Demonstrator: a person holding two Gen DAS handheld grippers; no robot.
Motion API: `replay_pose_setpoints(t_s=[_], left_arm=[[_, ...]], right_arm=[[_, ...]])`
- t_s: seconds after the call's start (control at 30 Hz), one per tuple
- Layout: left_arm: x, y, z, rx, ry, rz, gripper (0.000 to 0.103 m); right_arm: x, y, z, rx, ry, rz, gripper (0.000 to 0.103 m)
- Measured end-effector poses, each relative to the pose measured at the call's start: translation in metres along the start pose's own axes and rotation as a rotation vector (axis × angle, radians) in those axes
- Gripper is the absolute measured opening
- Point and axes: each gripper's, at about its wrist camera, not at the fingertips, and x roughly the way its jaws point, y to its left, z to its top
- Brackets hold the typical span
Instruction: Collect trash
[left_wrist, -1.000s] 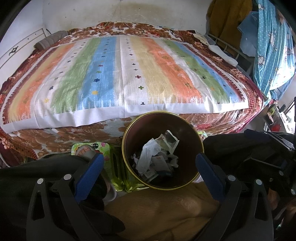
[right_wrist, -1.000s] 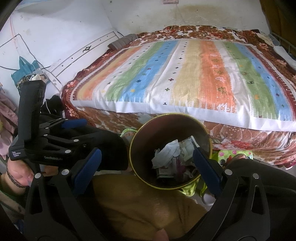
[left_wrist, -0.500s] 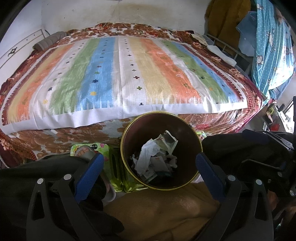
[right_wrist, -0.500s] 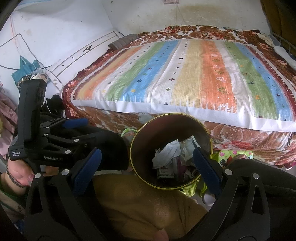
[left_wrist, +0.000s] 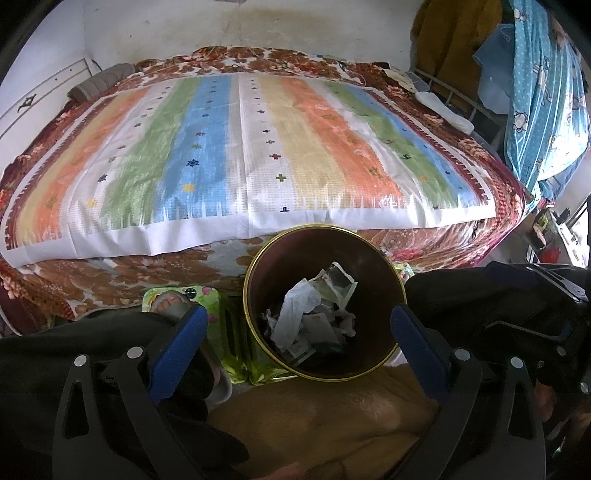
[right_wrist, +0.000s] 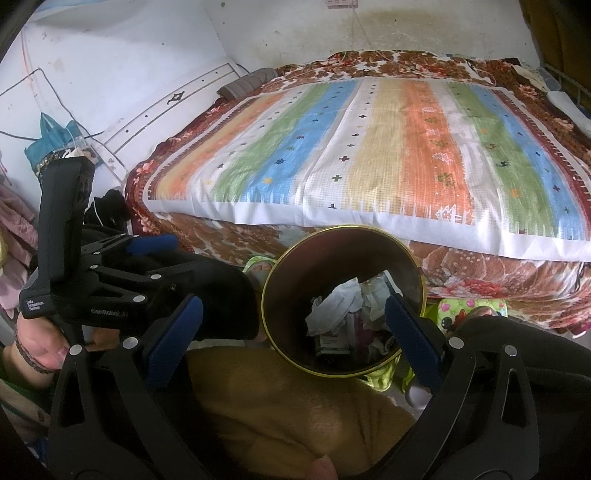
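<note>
A round dark bin with a gold rim (left_wrist: 280, 254) (right_wrist: 291, 258) stands on the floor in front of the bed. It holds crumpled white paper and wrappers (left_wrist: 306, 317) (right_wrist: 340, 306). My left gripper (left_wrist: 295, 332) is open and empty, its blue pads on either side of the bin. My right gripper (right_wrist: 293, 325) is open and empty, also spread around the bin. The left gripper's body (right_wrist: 92, 295) shows at the left of the right wrist view.
A bed with a striped coloured cover (left_wrist: 240, 147) (right_wrist: 369, 147) fills the space behind the bin. A tan cloth (left_wrist: 314, 417) lies in front. Green patterned slippers (left_wrist: 177, 299) (right_wrist: 469, 310) sit by the bin. Clothes (left_wrist: 543, 92) hang at right.
Both views have shifted only slightly; the bin sits a little lower and closer in the frames. Both grippers stay open and empty.
</note>
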Motion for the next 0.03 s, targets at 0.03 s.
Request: replay_pose_setpoints(t_s=[0.03], left_arm=[[-0.0005,-0.0007,-0.0002,0.0,-0.002,-0.002,0.097]], right_arm=[[0.0002,0.0001,0.0,0.0,0.0,0.0,0.094]])
